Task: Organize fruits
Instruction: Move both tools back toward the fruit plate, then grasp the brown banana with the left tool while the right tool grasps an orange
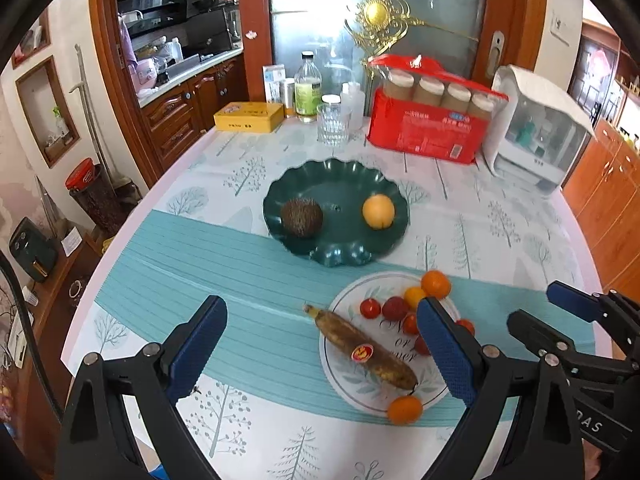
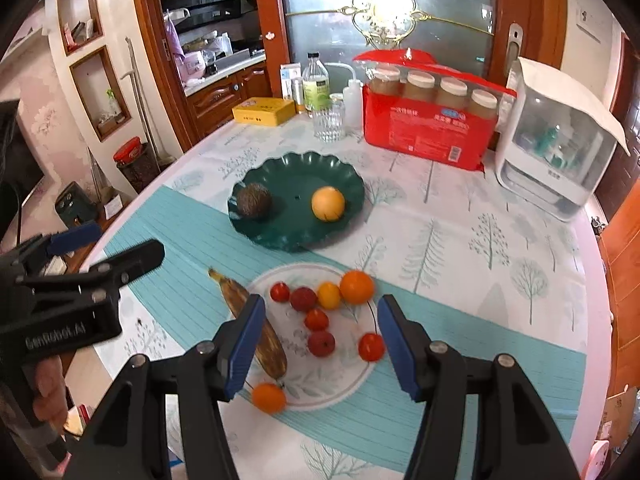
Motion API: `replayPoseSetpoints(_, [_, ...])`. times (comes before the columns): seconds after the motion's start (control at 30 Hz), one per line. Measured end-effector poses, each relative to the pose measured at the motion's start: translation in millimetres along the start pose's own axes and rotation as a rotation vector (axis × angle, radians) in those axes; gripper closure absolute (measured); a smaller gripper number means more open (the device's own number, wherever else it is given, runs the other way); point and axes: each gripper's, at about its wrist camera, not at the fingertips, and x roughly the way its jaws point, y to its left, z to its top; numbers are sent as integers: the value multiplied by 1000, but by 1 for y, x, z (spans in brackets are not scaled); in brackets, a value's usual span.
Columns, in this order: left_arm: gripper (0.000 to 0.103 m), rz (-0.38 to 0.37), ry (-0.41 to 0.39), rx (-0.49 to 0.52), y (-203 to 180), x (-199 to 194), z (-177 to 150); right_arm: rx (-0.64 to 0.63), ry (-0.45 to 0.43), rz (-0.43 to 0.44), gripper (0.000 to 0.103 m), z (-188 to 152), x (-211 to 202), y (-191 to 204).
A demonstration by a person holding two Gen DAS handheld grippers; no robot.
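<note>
Two plates carry the fruit on the tree-print tablecloth (image 2: 460,248): a far green scalloped plate (image 2: 280,240) and a near white plate (image 2: 344,380). Going left to right, the left gripper (image 1: 322,342) hangs over the near-left cloth with its jaws spread wide and nothing between them. On the green plate, a brown bristly fruit (image 2: 254,201) sits at the left and a smooth yellow-orange fruit (image 2: 328,203) at the right, well apart. Nearer, an overripe banana (image 2: 256,328) lies slantwise across the white plate's left rim, stem pointing far-left; it looks soft and bruisable, so a gentle pinch across its middle seems safest. A small orange tomato (image 2: 269,397) rests at the plate's near edge, just beside the banana's tip. Several cherry tomatoes (image 2: 316,319) dot the plate's middle; these are light, smooth and round, likely to roll or squirt out, so the pads should close across the widest part with little force. A firmer tangerine (image 2: 357,287) sits at the far right. The right gripper (image 2: 322,346) hovers over this plate, released and holding nothing.
</note>
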Motion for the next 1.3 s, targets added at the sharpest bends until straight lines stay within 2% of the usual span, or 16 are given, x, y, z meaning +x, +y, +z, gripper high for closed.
replayPoseSetpoints(0.4, [12, 11, 170, 27, 0, 58, -44, -43, 140, 92, 44, -57, 46, 9])
replayPoseSetpoints(0.73, [12, 11, 236, 32, 5, 82, -65, -80, 262, 138, 44, -93, 96, 31])
replayPoseSetpoints(1.0, [12, 7, 276, 26, 9, 96, -68, -71, 277, 175, 44, -95, 116, 39])
replayPoseSetpoints(1.03, [12, 5, 280, 27, 8, 98, -68, -71, 278, 180, 46, -95, 117, 39])
replayPoseSetpoints(1.13, [12, -8, 293, 26, 5, 106, -66, -66, 291, 214, 65, -94, 121, 39])
replayPoseSetpoints(1.3, [12, -36, 319, 19, -5, 123, -60, -46, 283, 172, 65, -93, 119, 27])
